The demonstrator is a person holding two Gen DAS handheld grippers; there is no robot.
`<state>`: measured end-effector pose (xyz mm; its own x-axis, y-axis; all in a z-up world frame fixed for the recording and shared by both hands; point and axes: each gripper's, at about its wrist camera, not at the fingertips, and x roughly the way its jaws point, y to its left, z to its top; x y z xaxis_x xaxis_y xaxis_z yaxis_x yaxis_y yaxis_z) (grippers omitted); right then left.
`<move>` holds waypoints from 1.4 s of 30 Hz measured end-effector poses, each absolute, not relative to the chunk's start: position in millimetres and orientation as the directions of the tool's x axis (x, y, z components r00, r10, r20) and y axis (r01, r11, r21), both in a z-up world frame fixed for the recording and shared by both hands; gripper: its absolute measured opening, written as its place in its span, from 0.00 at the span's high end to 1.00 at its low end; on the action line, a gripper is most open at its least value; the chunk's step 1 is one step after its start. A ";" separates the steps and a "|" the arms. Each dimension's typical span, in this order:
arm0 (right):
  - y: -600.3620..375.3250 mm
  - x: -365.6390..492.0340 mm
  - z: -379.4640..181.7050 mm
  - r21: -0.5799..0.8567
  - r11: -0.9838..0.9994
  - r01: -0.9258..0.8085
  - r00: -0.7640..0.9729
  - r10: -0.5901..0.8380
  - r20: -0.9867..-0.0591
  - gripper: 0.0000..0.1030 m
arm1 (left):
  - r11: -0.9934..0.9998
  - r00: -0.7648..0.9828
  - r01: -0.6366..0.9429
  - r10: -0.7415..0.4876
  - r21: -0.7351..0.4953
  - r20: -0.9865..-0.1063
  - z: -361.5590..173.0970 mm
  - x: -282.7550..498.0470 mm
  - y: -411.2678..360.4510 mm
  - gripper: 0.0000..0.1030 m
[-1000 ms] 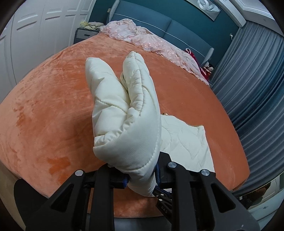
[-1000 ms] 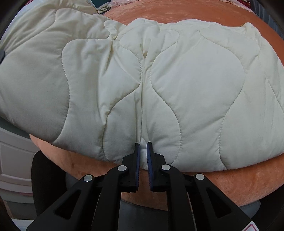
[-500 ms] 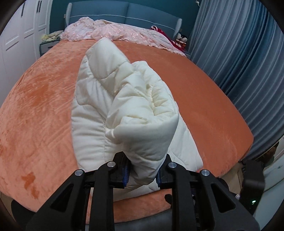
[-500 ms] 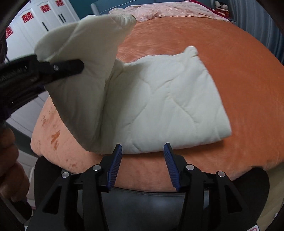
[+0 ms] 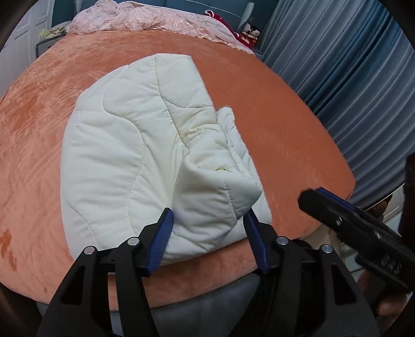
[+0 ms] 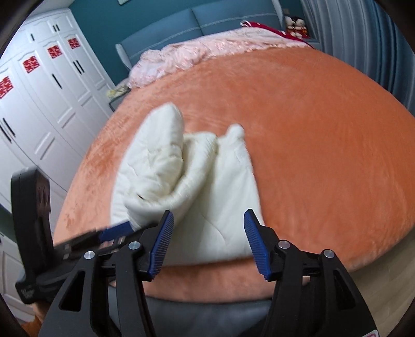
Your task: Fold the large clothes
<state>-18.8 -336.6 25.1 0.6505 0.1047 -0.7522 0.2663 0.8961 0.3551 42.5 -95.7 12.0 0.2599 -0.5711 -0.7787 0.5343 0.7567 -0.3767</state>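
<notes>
A cream quilted padded garment (image 5: 135, 155) lies folded in a bundle near the front edge of the orange bed (image 5: 285, 129). My left gripper (image 5: 207, 233) is open, its blue pads on either side of the garment's near folded corner, not clamping it. My right gripper (image 6: 208, 236) is open and empty, just in front of the garment (image 6: 207, 186). The right gripper also shows at the right of the left wrist view (image 5: 350, 220). The left gripper's tip shows at the left of the right wrist view (image 6: 114, 230), touching the garment's near left fold.
A pink bedspread (image 6: 207, 57) is bunched at the bed's head by a blue headboard (image 6: 207, 23). White wardrobes (image 6: 39, 90) stand on the left, grey-blue curtains (image 5: 350, 64) on the right. A grey bed base edge (image 5: 207, 306) runs below the grippers.
My left gripper has opened and let go of the garment, which has dropped folded over onto the bed. My right gripper, open since half a second ago, has drawn back.
</notes>
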 end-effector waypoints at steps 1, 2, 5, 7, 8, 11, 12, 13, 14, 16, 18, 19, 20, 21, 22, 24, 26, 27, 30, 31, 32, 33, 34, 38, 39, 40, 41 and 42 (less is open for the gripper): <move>-336.4 -10.5 31.5 0.370 0.895 0.251 0.663 0.120 -0.739 0.42 | 0.759 0.270 0.518 -0.583 -0.395 -0.766 19.3 41.5 -82.8 0.40; -339.3 -2.9 38.5 0.386 0.891 0.238 0.673 0.135 -0.727 0.41 | 0.761 0.285 0.503 -0.593 -0.410 -0.753 26.0 39.3 -76.5 0.37; -338.7 35.7 56.2 0.430 0.877 0.214 0.685 0.179 -0.706 0.33 | 0.794 0.365 0.441 -0.584 -0.419 -0.725 46.4 40.9 -45.0 0.36; -336.4 69.1 61.0 0.442 0.871 0.213 0.666 0.202 -0.718 0.30 | 0.833 0.418 0.380 -0.543 -0.402 -0.729 53.3 48.3 -22.7 0.36; -334.9 86.5 59.9 0.447 0.868 0.217 0.650 0.213 -0.729 0.30 | 0.852 0.440 0.347 -0.517 -0.392 -0.734 54.7 54.1 -11.8 0.36; -327.9 130.3 46.3 0.438 0.864 0.248 0.552 0.245 -0.797 0.31 | 0.888 0.467 0.257 -0.460 -0.382 -0.755 57.5 72.8 14.3 0.36; -324.4 142.1 36.1 0.429 0.867 0.254 0.516 0.254 -0.818 0.31 | 0.894 0.474 0.237 -0.449 -0.381 -0.758 57.7 76.4 21.2 0.36; -320.4 149.1 29.4 0.412 0.872 0.266 0.485 0.248 -0.838 0.31 | 0.899 0.480 0.223 -0.438 -0.377 -0.760 58.2 79.4 27.5 0.36; -317.7 153.2 21.8 0.398 0.876 0.273 0.456 0.247 -0.855 0.31 | 0.902 0.484 0.217 -0.432 -0.374 -0.761 59.0 80.9 31.7 0.36; -314.5 155.3 5.2 0.416 0.871 0.262 0.413 0.288 -0.864 0.60 | 0.905 0.489 0.212 -0.426 -0.370 -0.761 61.7 86.9 34.1 0.36; -317.1 152.0 -1.9 0.460 0.851 0.252 0.411 0.336 -0.847 0.81 | 0.903 0.485 0.222 -0.430 -0.368 -0.761 62.3 89.2 34.1 0.36; -321.5 144.7 0.5 0.483 0.841 0.243 0.440 0.348 -0.828 0.88 | 0.902 0.484 0.230 -0.432 -0.366 -0.761 63.2 90.8 30.5 0.36; -325.6 136.1 6.8 0.497 0.838 0.227 0.466 0.355 -0.810 0.89 | 0.900 0.482 0.242 -0.436 -0.363 -0.760 63.6 92.1 25.4 0.36; -329.5 126.1 13.7 0.498 0.841 0.213 0.493 0.347 -0.798 0.91 | 0.899 0.481 0.252 -0.439 -0.359 -0.759 63.5 92.5 20.5 0.36; -333.6 115.0 22.0 0.485 0.850 0.205 0.521 0.325 -0.789 0.92 | 0.895 0.479 0.267 -0.445 -0.358 -0.757 64.7 92.5 13.7 0.36; -345.3 91.2 38.1 0.450 0.870 0.201 0.569 0.270 -0.777 0.93 | 0.888 0.471 0.295 -0.456 -0.353 -0.755 64.8 90.6 -1.5 0.36; -359.7 66.6 45.2 0.414 0.882 0.225 0.597 0.211 -0.774 0.93 | 0.881 0.462 0.326 -0.464 -0.342 -0.756 64.2 88.9 -20.1 0.36; -366.8 56.2 44.6 0.394 0.886 0.246 0.601 0.179 -0.779 0.93 | 0.879 0.455 0.340 -0.466 -0.335 -0.759 62.7 88.0 -29.6 0.36; -387.7 33.8 29.4 0.369 0.875 0.313 0.586 0.127 -0.800 0.93 | 0.870 0.425 0.385 -0.464 -0.309 -0.777 54.0 82.5 -61.4 0.36; -395.6 27.7 19.8 0.383 0.860 0.336 0.579 0.132 -0.805 0.93 | 0.869 0.415 0.399 -0.457 -0.294 -0.787 49.4 79.9 -73.0 0.36; -402.4 25.5 10.5 0.395 0.848 0.354 0.570 0.139 -0.810 0.93 | 0.868 0.409 0.412 -0.447 -0.276 -0.796 44.8 77.2 -82.3 0.36; -408.8 22.2 1.6 0.404 0.837 0.370 0.565 0.143 -0.813 0.93 | 0.869 0.404 0.423 -0.435 -0.258 -0.805 39.9 74.8 -91.4 0.36; -412.9 21.8 -5.3 0.410 0.830 0.378 0.561 0.147 -0.814 0.93 | 0.869 0.396 0.433 -0.422 -0.239 -0.816 34.2 72.6 -100.7 0.36; -413.8 27.2 -29.5 0.393 0.831 0.394 0.543 0.135 -0.829 0.93 | 0.872 0.366 0.451 -0.374 -0.190 -0.852 14.2 68.8 -124.6 0.36; -412.9 30.4 -33.6 0.383 0.833 0.398 0.537 0.127 -0.834 0.93 | 0.876 0.361 0.449 -0.361 -0.179 -0.860 9.1 68.0 -128.6 0.36; -410.6 33.5 -38.1 0.374 0.837 0.400 0.532 0.120 -0.838 0.92 | 0.881 0.365 0.446 -0.340 -0.158 -0.867 4.5 67.8 -131.8 0.36; -409.5 35.1 -41.6 0.366 0.839 0.402 0.527 0.116 -0.842 0.92 | 0.884 0.372 0.446 -0.324 -0.139 -0.870 0.9 67.6 -133.4 0.36; -408.3 36.3 -45.6 0.359 0.841 0.405 0.520 0.111 -0.847 0.92 | 0.886 0.378 0.448 -0.309 -0.120 -0.872 -1.9 67.3 -135.6 0.36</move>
